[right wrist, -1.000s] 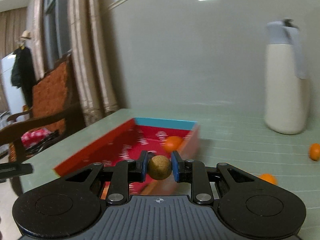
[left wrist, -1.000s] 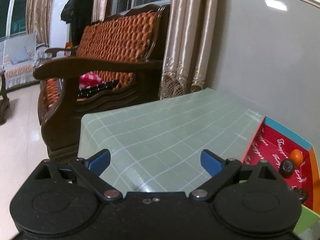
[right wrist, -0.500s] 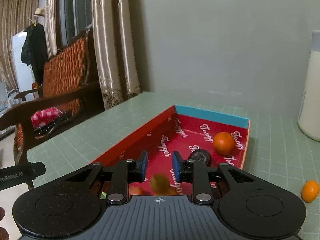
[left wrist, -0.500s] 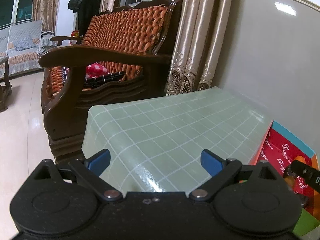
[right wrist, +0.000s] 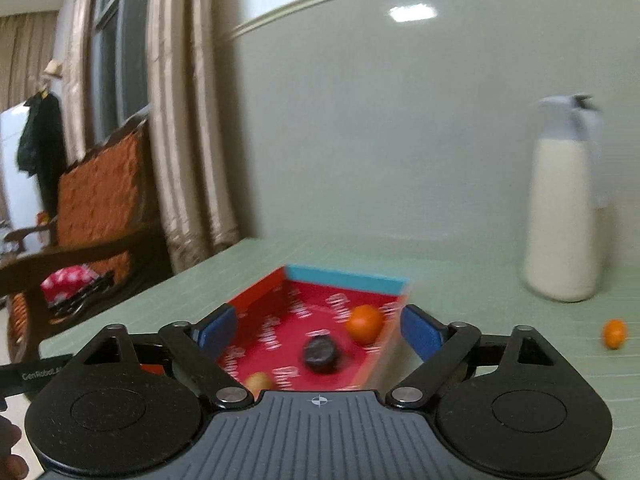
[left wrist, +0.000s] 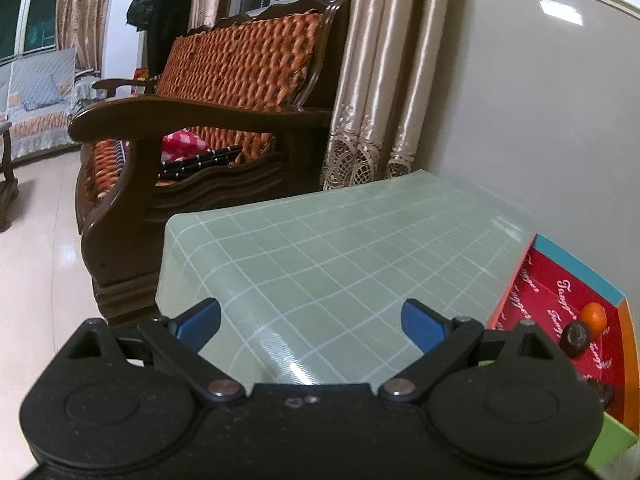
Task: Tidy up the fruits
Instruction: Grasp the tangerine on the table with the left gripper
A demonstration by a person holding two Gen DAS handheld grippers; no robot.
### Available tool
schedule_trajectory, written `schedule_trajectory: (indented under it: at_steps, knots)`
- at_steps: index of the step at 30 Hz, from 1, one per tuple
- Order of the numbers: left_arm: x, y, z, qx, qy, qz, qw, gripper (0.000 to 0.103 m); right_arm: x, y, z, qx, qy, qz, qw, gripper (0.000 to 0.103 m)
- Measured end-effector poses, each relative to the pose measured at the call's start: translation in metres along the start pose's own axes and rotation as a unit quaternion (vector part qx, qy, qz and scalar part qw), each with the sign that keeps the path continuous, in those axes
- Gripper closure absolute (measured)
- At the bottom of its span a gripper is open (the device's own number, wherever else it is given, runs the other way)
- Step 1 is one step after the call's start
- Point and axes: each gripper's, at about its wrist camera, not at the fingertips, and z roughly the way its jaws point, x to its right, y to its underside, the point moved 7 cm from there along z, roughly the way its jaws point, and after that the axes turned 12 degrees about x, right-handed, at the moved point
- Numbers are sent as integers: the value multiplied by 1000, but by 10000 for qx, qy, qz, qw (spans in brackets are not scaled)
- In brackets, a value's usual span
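A red box with a blue end wall (right wrist: 344, 277) lies on the green gridded table. In it are an orange fruit (right wrist: 364, 323), a dark round fruit (right wrist: 320, 354) and a tan round fruit (right wrist: 258, 382). My right gripper (right wrist: 318, 330) is open and empty, raised above the box's near end. Another orange fruit (right wrist: 614, 333) lies loose on the table at the right. My left gripper (left wrist: 312, 322) is open and empty over the table, left of the box (left wrist: 576, 276), where the orange fruit (left wrist: 594, 314) and the dark fruit (left wrist: 574, 338) show.
A tall white jug (right wrist: 564, 208) stands at the back right by the wall. A wooden armchair with an orange cushion (left wrist: 208, 120) stands past the table's left edge (left wrist: 168, 264). Curtains (left wrist: 384, 80) hang in the corner.
My right gripper opened and let go of the tan fruit, which dropped into the red box. The right gripper then opened wide and drew back. The left gripper barely moved.
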Motion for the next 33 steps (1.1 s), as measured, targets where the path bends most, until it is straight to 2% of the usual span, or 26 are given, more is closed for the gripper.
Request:
schedule_trajectory:
  at_steps: [1, 2, 7, 10, 16, 20, 23, 27, 29, 31, 33]
  knots:
    - [3, 1, -1, 13, 7, 48, 10000, 12, 10, -3, -7, 77, 108, 15, 9999, 1]
    - [5, 1, -1, 23, 20, 87, 10000, 12, 19, -7, -15, 177, 218, 6, 9996, 0]
    - [22, 5, -7, 135, 132, 333, 9993, 12, 62, -12, -48, 635, 844, -332, 9938, 0]
    - [35, 7, -13, 261, 242, 513, 9980, 12, 89, -6, -63, 734, 1282, -348, 9884, 0]
    - [65, 9, -32, 626, 591, 775, 9933, 12, 135, 5, -87, 980, 2278, -368, 9681, 0]
    - [87, 9, -44, 900, 899, 961, 9872, 10, 159, 12, -100, 976, 3063, -469, 9458, 0]
    - [109, 14, -54, 955, 1252, 1142, 9809, 10, 174, 16, -108, 862, 3566, -462, 9291, 0]
    - [147, 21, -71, 927, 1792, 1422, 9691, 10, 191, 19, -119, 752, 4026, -588, 9104, 0]
    - [169, 25, -82, 925, 2110, 1581, 9602, 9, 199, 21, -128, 749, 4192, -613, 9027, 0]
    - [192, 30, -94, 908, 2455, 1702, 9500, 8, 206, 22, -132, 729, 4201, -554, 9029, 0]
    - [216, 35, -106, 858, 2823, 1810, 9382, 7, 214, 22, -141, 754, 4322, -578, 8967, 0]
